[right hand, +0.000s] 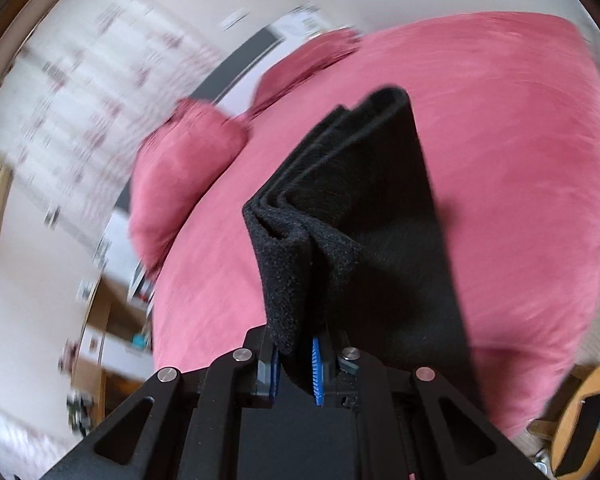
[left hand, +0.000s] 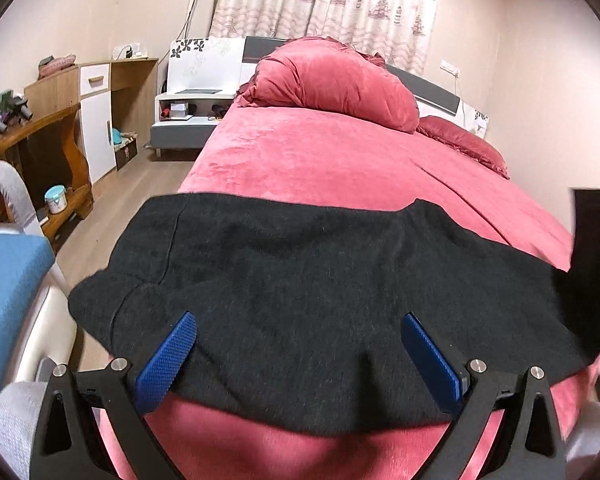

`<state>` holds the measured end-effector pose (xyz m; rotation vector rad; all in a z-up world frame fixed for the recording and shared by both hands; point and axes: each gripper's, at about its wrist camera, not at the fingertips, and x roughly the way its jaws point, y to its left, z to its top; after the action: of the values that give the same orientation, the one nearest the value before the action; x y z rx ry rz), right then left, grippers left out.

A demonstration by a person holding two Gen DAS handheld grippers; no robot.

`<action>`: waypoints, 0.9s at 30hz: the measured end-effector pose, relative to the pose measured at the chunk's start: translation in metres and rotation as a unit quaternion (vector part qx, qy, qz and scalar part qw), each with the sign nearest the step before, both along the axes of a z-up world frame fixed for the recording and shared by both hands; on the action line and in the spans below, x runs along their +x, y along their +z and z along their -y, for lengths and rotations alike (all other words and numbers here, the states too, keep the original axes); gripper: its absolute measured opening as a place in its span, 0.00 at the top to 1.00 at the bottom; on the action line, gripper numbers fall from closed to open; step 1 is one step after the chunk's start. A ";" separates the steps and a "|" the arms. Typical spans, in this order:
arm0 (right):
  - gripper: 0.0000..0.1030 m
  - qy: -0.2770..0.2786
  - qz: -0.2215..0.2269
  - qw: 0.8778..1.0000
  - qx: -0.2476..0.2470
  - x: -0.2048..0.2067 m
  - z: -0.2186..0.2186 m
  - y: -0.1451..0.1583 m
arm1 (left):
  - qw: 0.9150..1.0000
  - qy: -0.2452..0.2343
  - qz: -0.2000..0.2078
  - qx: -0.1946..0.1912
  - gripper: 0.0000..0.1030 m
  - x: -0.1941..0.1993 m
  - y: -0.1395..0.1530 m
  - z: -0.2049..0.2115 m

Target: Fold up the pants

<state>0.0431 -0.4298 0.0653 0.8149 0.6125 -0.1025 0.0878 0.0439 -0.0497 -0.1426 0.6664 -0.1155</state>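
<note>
Black pants [left hand: 300, 288] lie spread across the near end of the red bed [left hand: 320, 160]. My left gripper [left hand: 300, 340] is open, its blue fingers [left hand: 172, 356] resting just over the near edge of the fabric, holding nothing. My right gripper [right hand: 296, 360] is shut on a bunched, layered end of the black pants [right hand: 352, 216] and holds it lifted above the bed [right hand: 500, 160]. That lifted end shows at the right edge of the left wrist view [left hand: 592, 264].
A red folded duvet [left hand: 336, 80] and a red pillow [left hand: 464, 140] lie at the head of the bed. A wooden desk [left hand: 40, 132] and a nightstand [left hand: 188, 116] stand to the left. A blue-cushioned chair [left hand: 8, 288] is close on the left. A round wooden stool [right hand: 588, 416] stands at the right.
</note>
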 end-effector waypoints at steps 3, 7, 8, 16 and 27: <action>0.88 0.060 0.007 0.998 -0.032 0.017 -0.057 -0.010 | 1.000 0.006 -0.008 -0.010 0.00 -0.003 -0.003 -0.005; 0.88 0.186 0.016 0.977 -0.104 0.030 -0.160 -0.050 | 0.999 0.012 -0.015 -0.026 0.00 -0.004 -0.003 -0.010; 0.88 0.218 -0.001 0.968 -0.126 0.032 -0.185 -0.066 | 0.999 0.012 -0.017 -0.028 0.00 -0.005 -0.002 -0.010; 0.78 0.274 -0.061 0.923 -0.262 0.020 -0.263 -0.143 | 0.998 -0.028 -0.025 -0.047 0.00 -0.011 0.009 0.010; 0.73 0.286 -0.045 0.938 -0.193 0.005 -0.241 -0.139 | 0.982 -0.128 -0.099 -0.098 0.00 0.025 0.026 0.103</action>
<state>0.0484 -0.1893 -0.0738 0.2314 0.8633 0.2687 0.1124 -0.0593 -0.0240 -0.2597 0.8707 -0.4191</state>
